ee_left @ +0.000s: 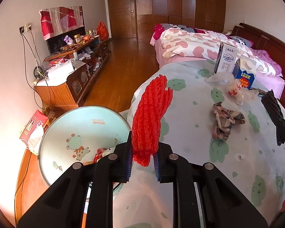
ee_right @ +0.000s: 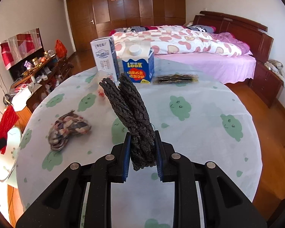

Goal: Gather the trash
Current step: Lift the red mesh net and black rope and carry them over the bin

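Note:
My left gripper [ee_left: 143, 156] is shut on a red foam net sleeve [ee_left: 151, 117] and holds it upright at the table's left edge, beside the open light-blue trash bin [ee_left: 81, 133]. My right gripper [ee_right: 143, 153] is shut on a black foam net sleeve [ee_right: 132, 114] above the round table [ee_right: 199, 133]. The black sleeve also shows at the right of the left wrist view [ee_left: 275, 117]. On the table lie a crumpled printed wrapper [ee_right: 68, 127], a clear plastic bag with red print [ee_left: 235, 89], a white milk carton [ee_right: 104, 58], a blue Look carton [ee_right: 138, 66] and a dark flat packet [ee_right: 175, 79].
The table wears a white cloth with green cloud prints. A bed [ee_right: 190, 45] with pink bedding stands behind it. A cluttered wooden cabinet [ee_left: 76, 70] lines the left wall. A red tissue box [ee_left: 34, 129] sits by the bin. The floor is wood.

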